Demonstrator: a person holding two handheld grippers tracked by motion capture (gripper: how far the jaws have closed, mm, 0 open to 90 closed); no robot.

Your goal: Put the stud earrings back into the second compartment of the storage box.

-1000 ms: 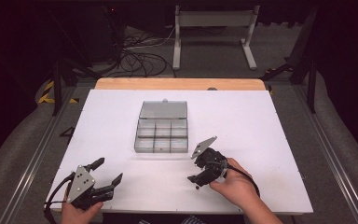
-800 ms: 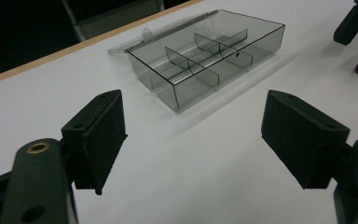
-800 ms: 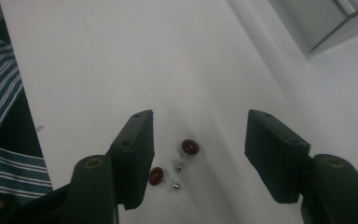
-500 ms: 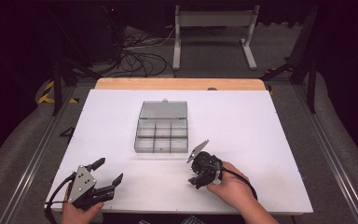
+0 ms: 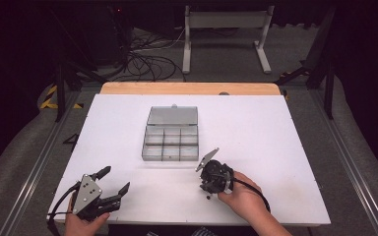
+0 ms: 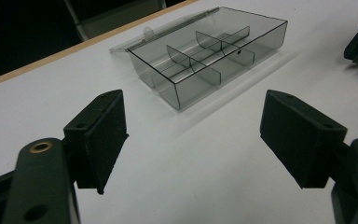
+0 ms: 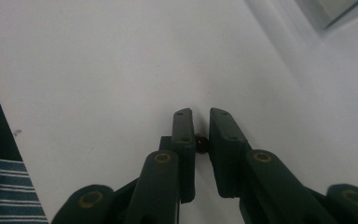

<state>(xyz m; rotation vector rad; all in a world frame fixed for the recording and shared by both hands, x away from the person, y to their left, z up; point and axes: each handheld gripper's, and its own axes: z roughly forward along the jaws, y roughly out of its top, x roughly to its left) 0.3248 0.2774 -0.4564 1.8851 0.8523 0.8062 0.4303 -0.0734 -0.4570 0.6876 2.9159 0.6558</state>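
Right gripper (image 7: 200,140) jaws have just been closing onto a small dark bead (image 7: 200,143) at the table (image 5: 275,147); we lift it slowly toward the compartment box (image 5: 171,140), left gripper (image 6: 191,135) gaping empty.

Overhead high view – two low gripper views

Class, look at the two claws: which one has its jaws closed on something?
The right claw, near the table's front edge: its jaws pinch a small dark bead-like object. The left claw stands wide open with bare table between its jaws.
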